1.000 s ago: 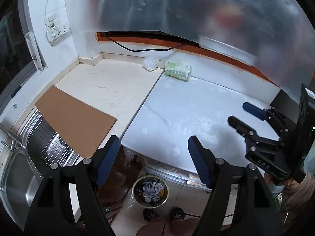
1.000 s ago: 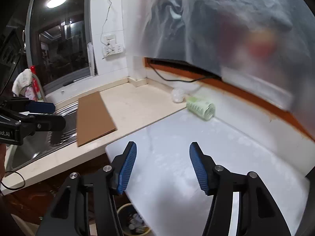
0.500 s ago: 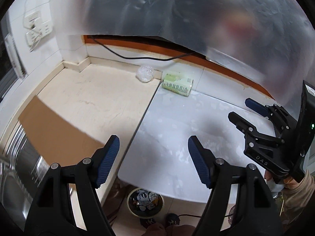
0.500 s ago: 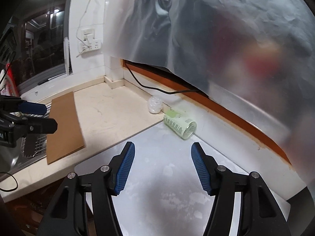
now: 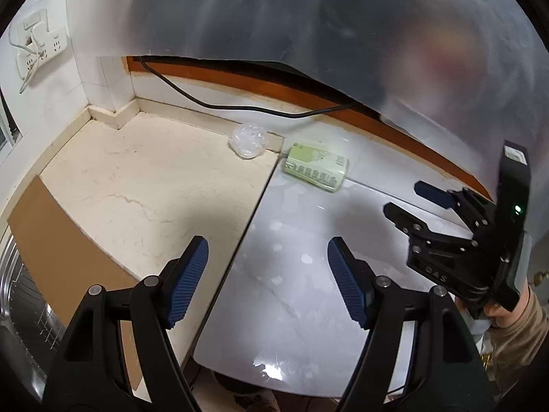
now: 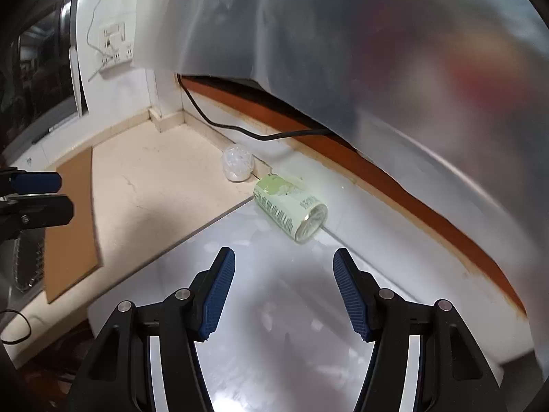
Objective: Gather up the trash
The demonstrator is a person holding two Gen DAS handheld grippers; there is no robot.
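Observation:
A pale green can [image 5: 315,168] [image 6: 291,211] lies on its side on the grey slab, close to the back wall. Beside it, on the cream counter, sits a crumpled clear plastic wad [image 5: 247,140] [image 6: 237,163]. My left gripper [image 5: 267,281] hovers open over the seam between counter and slab, short of both items, with nothing between its blue pads. My right gripper [image 6: 284,292] is open too, empty, aimed at the can from a short distance. In the left wrist view the right gripper [image 5: 408,197] shows at the right, held by a hand in a tan sleeve.
A brown cardboard sheet [image 5: 61,257] lies on the cream counter [image 5: 144,185] beside a metal sink rack [image 5: 20,295]. A black cable [image 6: 240,127] runs along the back wall. Hazy plastic film [image 6: 377,51] hangs overhead. The grey slab [image 6: 274,326] ends at a front edge.
Both grippers have moved forward over the counter toward the back wall. The can and plastic wad appear larger and nearer. The floor bin seen below the slab edge has dropped out of view.

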